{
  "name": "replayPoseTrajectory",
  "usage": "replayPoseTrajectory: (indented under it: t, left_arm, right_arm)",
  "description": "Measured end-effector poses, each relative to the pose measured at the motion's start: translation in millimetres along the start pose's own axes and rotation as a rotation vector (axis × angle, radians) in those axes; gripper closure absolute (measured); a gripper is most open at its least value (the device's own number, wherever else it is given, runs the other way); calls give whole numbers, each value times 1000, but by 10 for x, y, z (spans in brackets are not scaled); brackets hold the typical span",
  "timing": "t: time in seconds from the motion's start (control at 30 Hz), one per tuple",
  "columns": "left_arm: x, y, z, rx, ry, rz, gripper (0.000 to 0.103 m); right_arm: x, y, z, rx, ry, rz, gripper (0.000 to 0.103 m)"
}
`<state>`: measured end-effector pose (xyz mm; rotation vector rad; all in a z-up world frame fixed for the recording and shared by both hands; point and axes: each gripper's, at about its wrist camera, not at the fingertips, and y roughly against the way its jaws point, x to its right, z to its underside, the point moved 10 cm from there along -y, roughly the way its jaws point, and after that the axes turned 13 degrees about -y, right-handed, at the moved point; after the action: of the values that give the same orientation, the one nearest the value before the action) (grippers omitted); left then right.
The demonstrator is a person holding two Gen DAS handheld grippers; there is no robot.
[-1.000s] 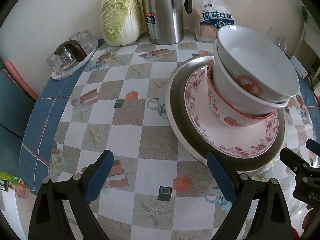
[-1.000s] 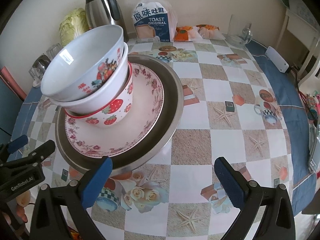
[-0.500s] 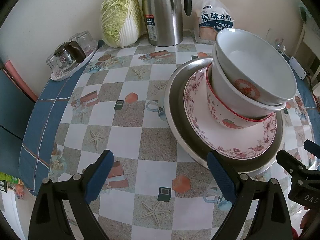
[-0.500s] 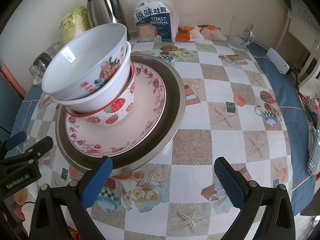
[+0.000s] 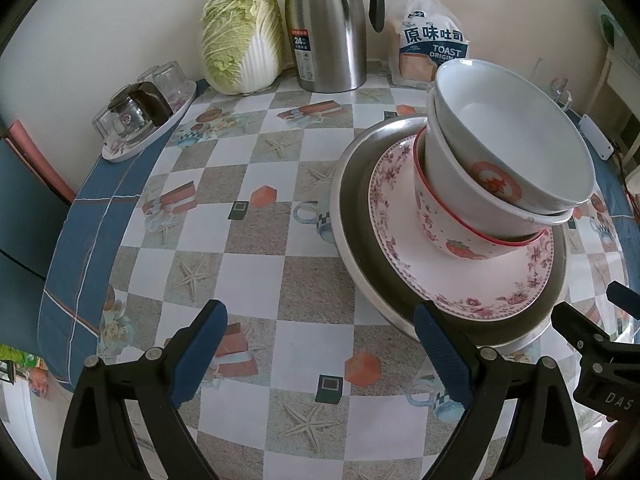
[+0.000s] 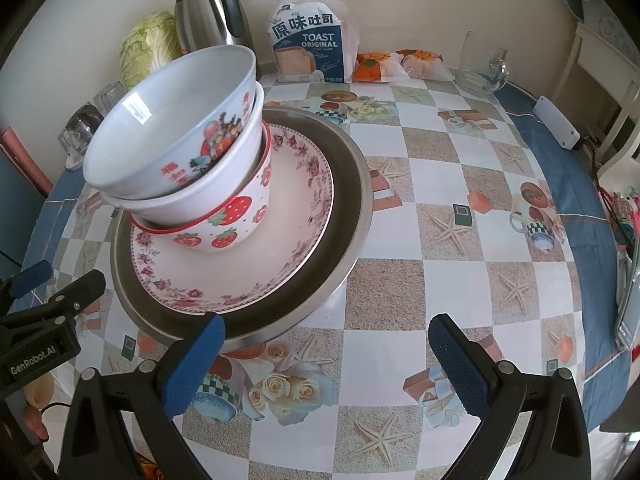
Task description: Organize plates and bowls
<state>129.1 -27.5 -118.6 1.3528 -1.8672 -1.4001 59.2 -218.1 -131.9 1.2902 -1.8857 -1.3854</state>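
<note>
With three bowls (image 6: pixel 176 168) nested, tilted, on the floral plate (image 6: pixel 280 248) at centre frame, stacking is judged done, and both the left claw (image 5: pixel 320 356) and right claw (image 6: pixel 324 364) are held open, empty, so only straightening is called for.

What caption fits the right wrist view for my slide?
Open right gripper in front of three nested bowls on a floral plate inside a metal dish.

Both grippers same build: left gripper (image 5: pixel 320 344) and right gripper (image 6: pixel 326 356) have black plastic arms, silver screws, ribbed blue pads (image 6: pixel 460 368). White "GenRobot.AI" lettering on left body.
</note>
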Motion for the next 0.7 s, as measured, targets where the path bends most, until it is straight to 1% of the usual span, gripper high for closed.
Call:
replayPoseTrajectory:
  t: [0.7]
  left_arm:
    - [11, 8, -1, 2, -6, 1, 8]
  right_arm:
    - [-9, -13, 3, -3, 1, 1, 0]
